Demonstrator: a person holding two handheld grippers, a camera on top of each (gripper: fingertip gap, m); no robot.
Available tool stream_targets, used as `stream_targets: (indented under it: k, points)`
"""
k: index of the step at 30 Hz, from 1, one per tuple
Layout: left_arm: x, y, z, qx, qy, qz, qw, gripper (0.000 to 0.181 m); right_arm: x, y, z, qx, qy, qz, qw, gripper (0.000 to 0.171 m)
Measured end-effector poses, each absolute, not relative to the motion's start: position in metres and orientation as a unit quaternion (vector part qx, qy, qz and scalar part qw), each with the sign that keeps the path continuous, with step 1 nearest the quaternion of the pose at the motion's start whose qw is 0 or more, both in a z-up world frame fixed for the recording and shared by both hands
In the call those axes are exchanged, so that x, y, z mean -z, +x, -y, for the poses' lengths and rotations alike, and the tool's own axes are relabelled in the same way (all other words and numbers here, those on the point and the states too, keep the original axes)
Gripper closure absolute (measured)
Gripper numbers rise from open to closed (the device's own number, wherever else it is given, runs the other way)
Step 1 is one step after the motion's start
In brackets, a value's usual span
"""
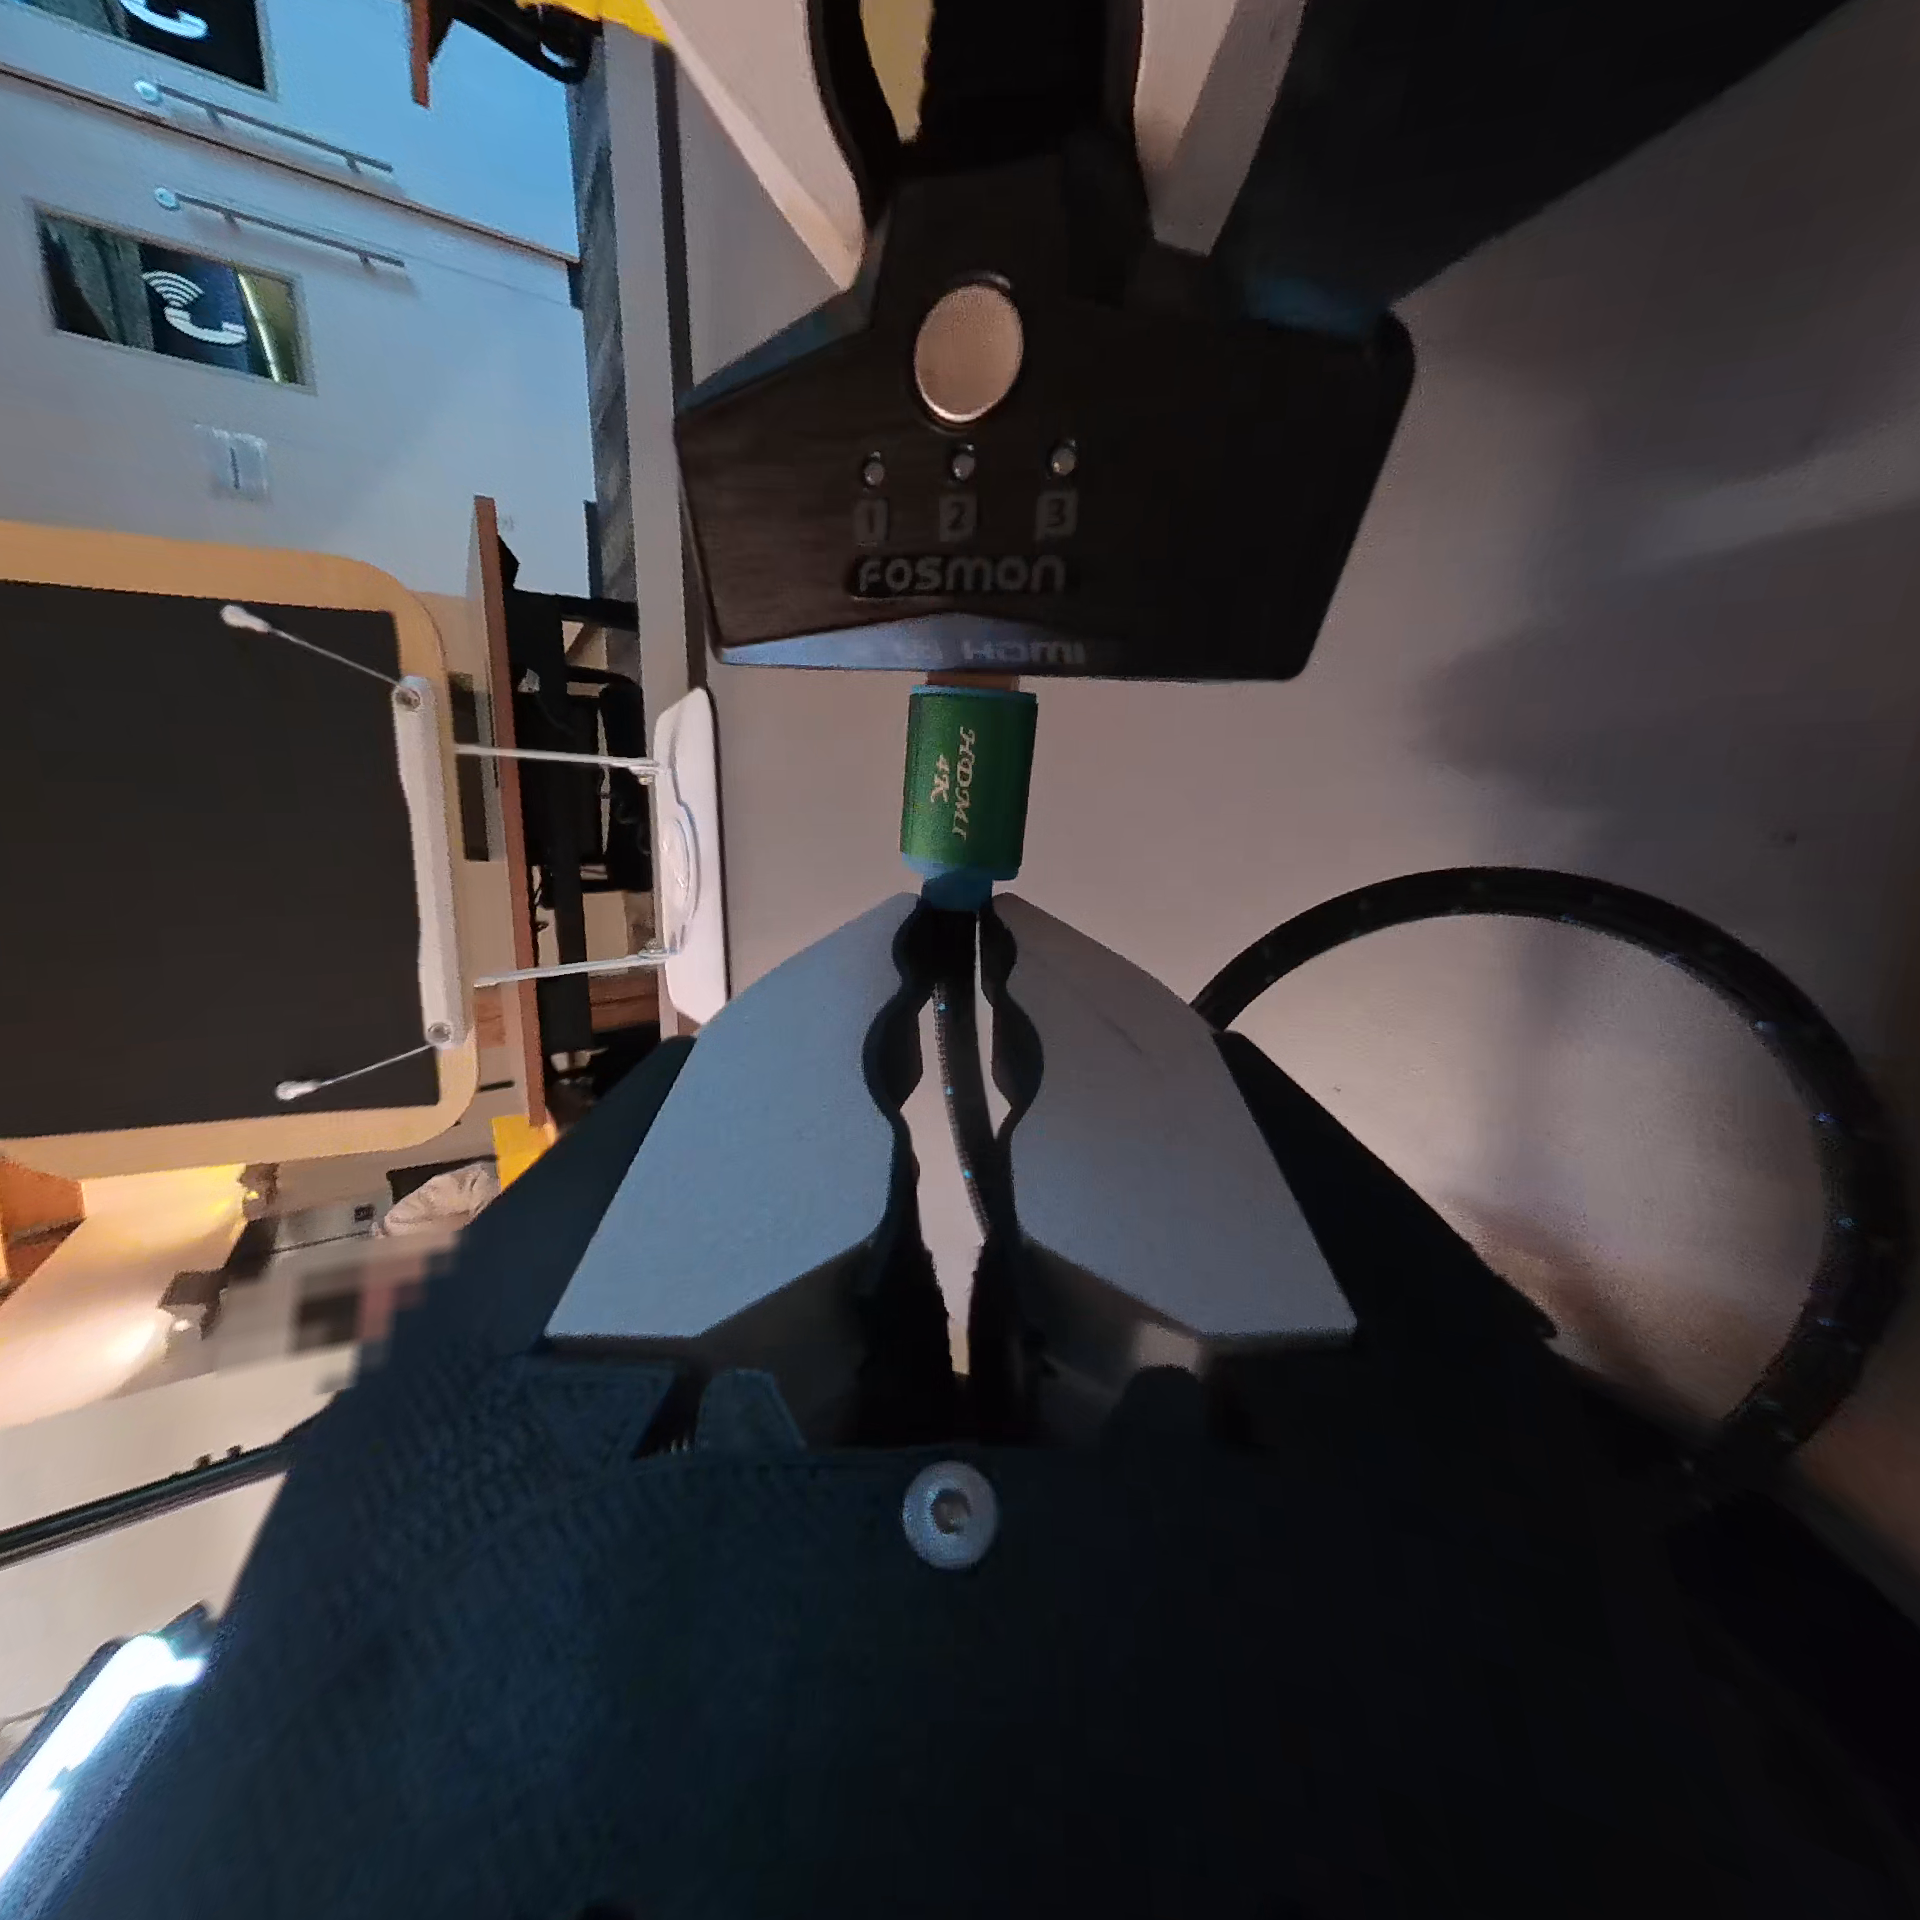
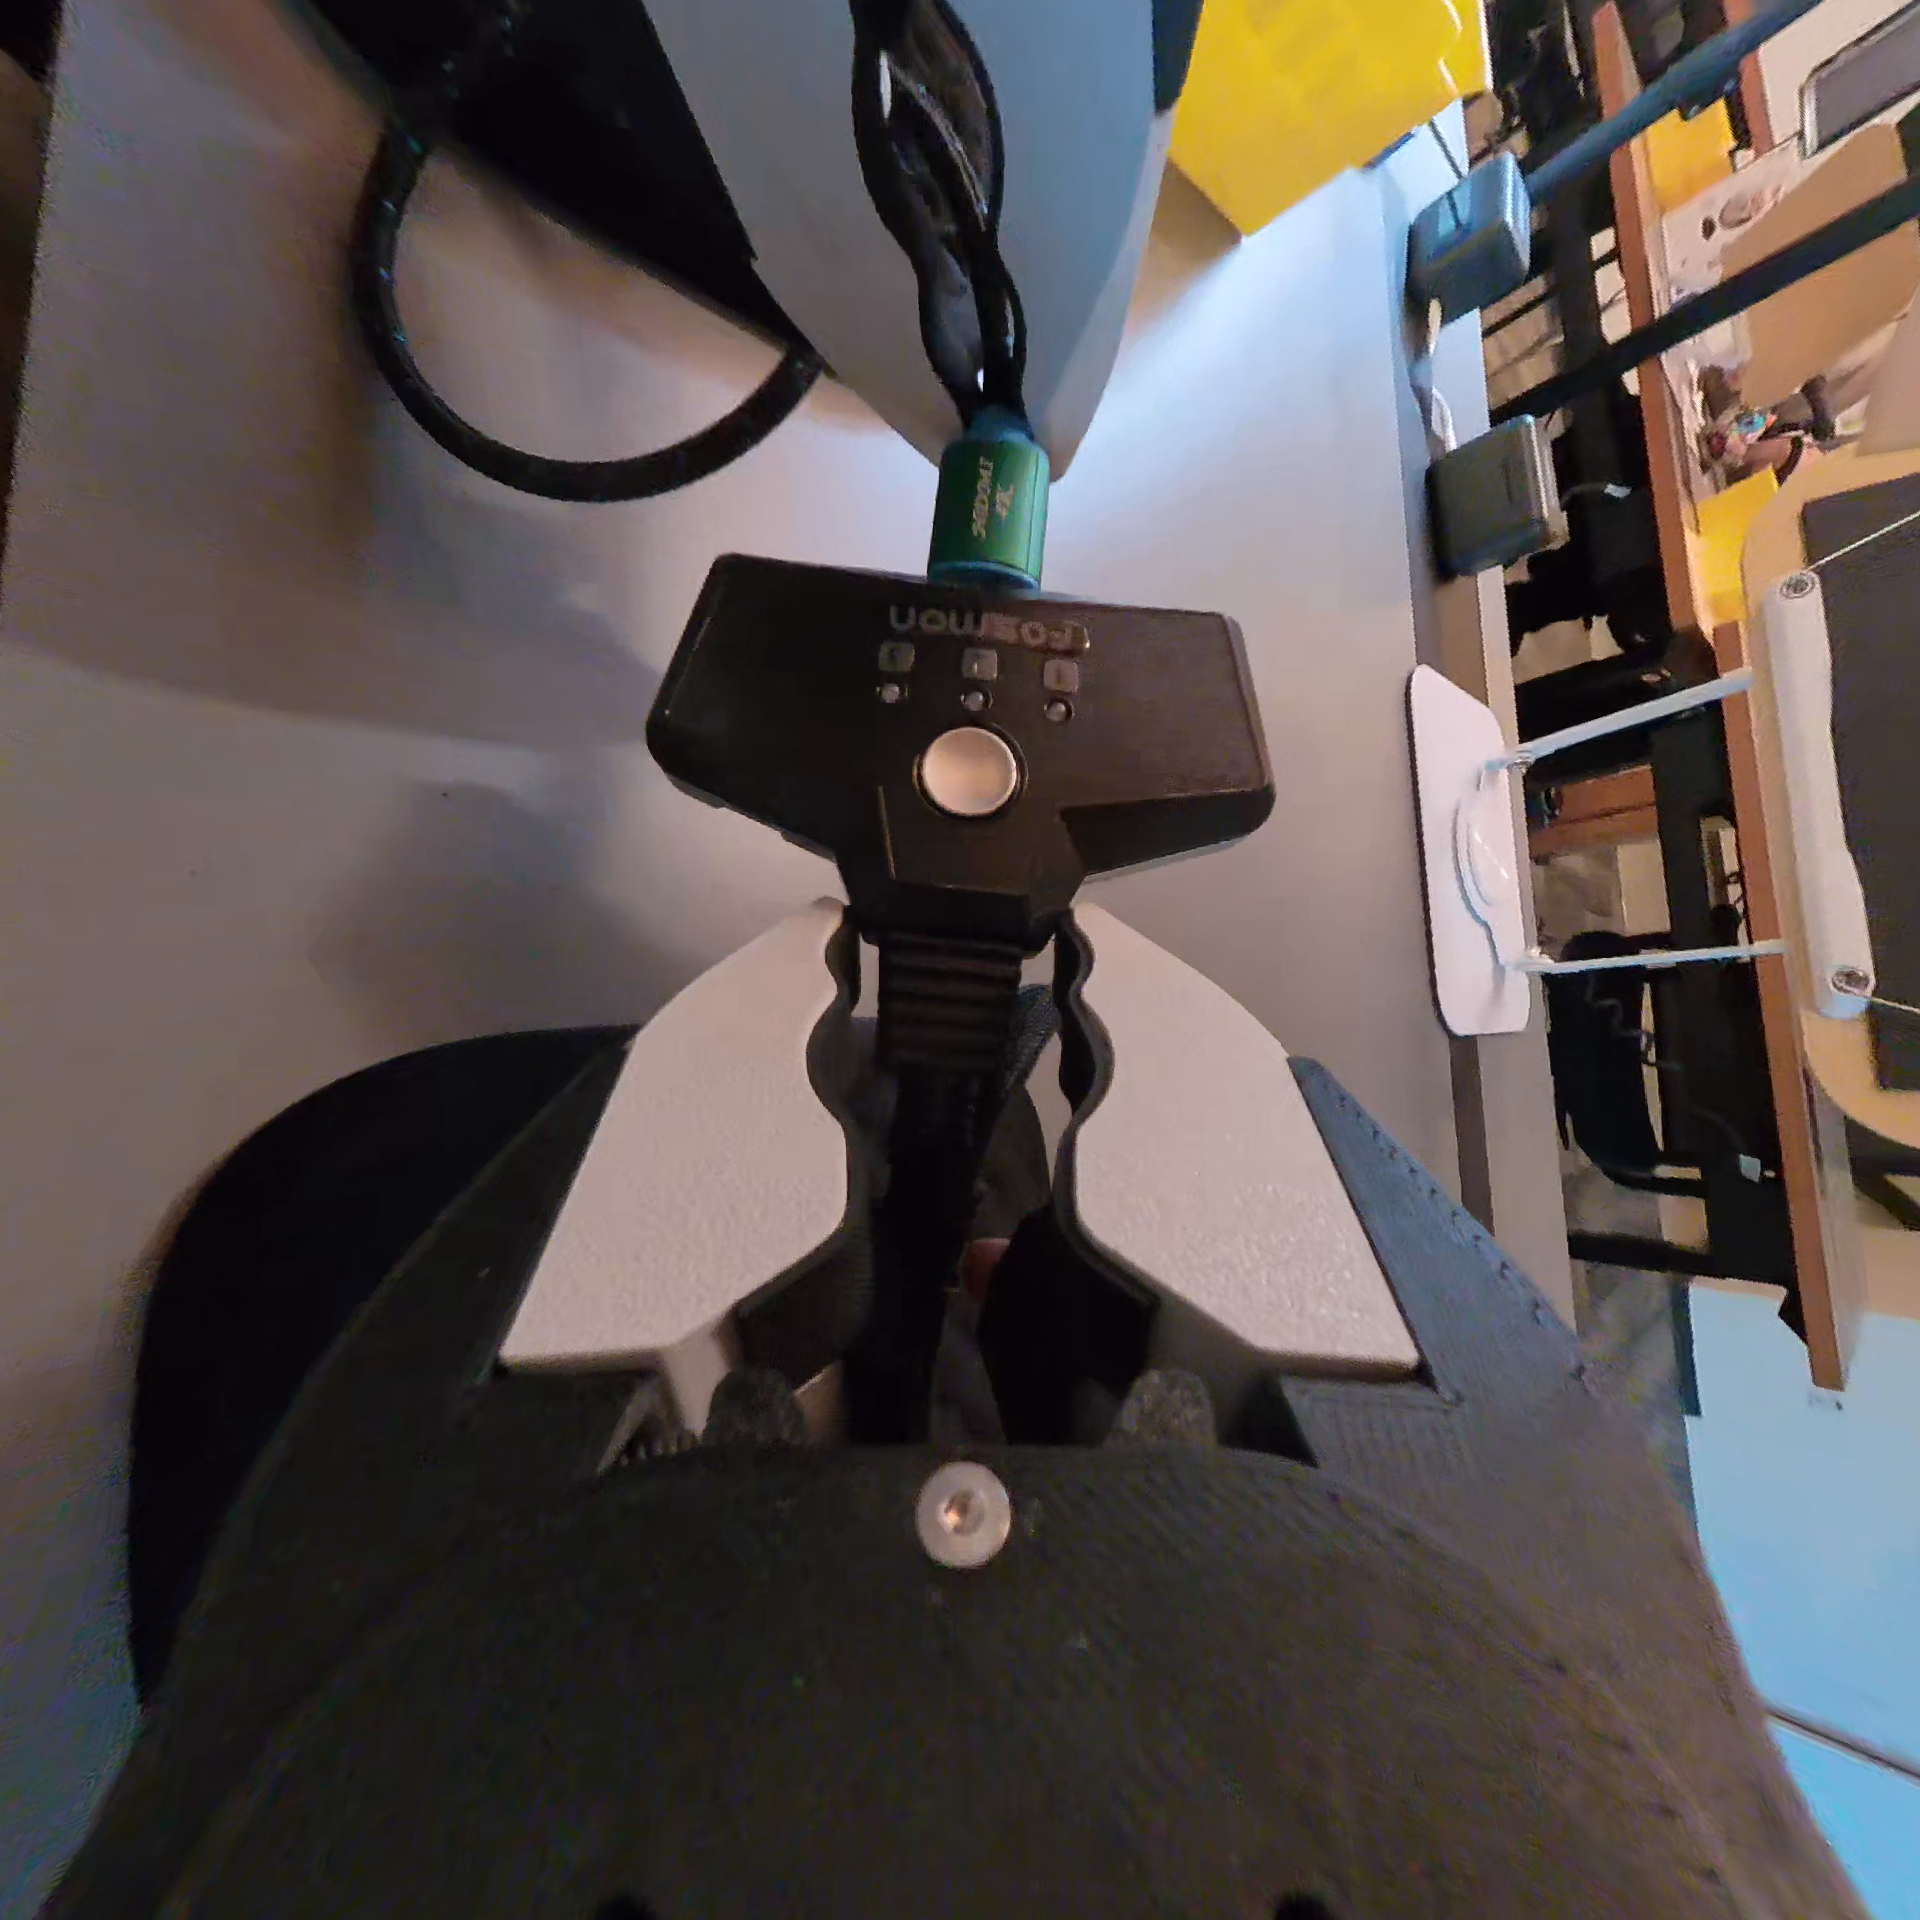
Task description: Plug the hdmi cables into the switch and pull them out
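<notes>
The black HDMI switch (image 1: 1029, 468) with a round silver button hangs between the two grippers over a white table. A green HDMI plug (image 1: 968, 790) sits in the middle port on its wide side. My left gripper (image 1: 951, 914) is shut on the braided black cable (image 1: 961, 1081) just behind the plug. In the right wrist view the switch (image 2: 961, 717) shows with the green plug (image 2: 987, 514) at its far edge. My right gripper (image 2: 956, 925) is shut on the switch's ribbed black tail (image 2: 945, 987). The left gripper shows beyond the plug there.
The black cable loops over the white table (image 1: 1558, 727) at the right (image 1: 1766, 1039) and shows in the right wrist view (image 2: 499, 436). A white stand base (image 2: 1475, 852) sits near the table edge. Yellow bins (image 2: 1320, 94) and shelves lie beyond. About 9 cm separates my left fingertips from my right.
</notes>
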State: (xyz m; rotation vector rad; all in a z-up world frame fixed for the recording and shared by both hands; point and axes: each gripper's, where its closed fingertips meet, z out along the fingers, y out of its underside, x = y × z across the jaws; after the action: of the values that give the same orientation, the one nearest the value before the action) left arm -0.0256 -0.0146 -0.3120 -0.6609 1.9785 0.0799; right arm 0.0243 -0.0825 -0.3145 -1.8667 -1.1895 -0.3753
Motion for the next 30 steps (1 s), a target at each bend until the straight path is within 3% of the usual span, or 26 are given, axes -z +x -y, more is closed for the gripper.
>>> stream_targets:
  k: [4,6,9,13,15,21,24,28,30]
  points:
    - [0.310,-0.025,0.022,0.007,-0.272,-0.817,0.509,0.171,0.316,0.028,0.086,0.137,-0.752,0.478,0.433,0.135]
    - [0.299,-0.024,0.032,0.064,-0.280,-0.803,0.522,0.148,0.319,0.038,0.087,0.144,-0.763,0.476,0.412,0.135]
    - [0.267,-0.037,0.043,0.199,-0.328,-0.749,0.539,0.131,0.335,0.056,0.095,0.126,-0.797,0.471,0.357,0.135]
    - [0.215,-0.086,0.011,0.314,-0.403,-0.626,0.589,0.133,0.356,0.069,0.096,0.096,-0.828,0.448,0.325,0.134]
    - [0.201,-0.119,-0.021,0.325,-0.474,-0.580,0.578,0.136,0.353,0.071,0.092,0.108,-0.826,0.432,0.346,0.133]
    - [0.174,-0.243,-0.114,0.218,-0.616,-0.390,0.649,0.141,0.321,0.085,0.100,0.137,-0.821,0.305,0.463,0.106]
    - [0.189,-0.284,-0.146,0.142,-0.673,-0.333,0.645,0.141,0.281,0.079,0.100,0.096,-0.762,0.253,0.588,0.109]
    - [0.230,-0.317,-0.178,0.049,-0.762,-0.285,0.580,0.141,0.256,0.080,0.108,0.074,-0.732,0.213,0.643,0.109]
    - [0.224,-0.310,-0.181,0.069,-0.743,-0.274,0.607,0.141,0.252,0.079,0.109,0.080,-0.725,0.216,0.649,0.111]
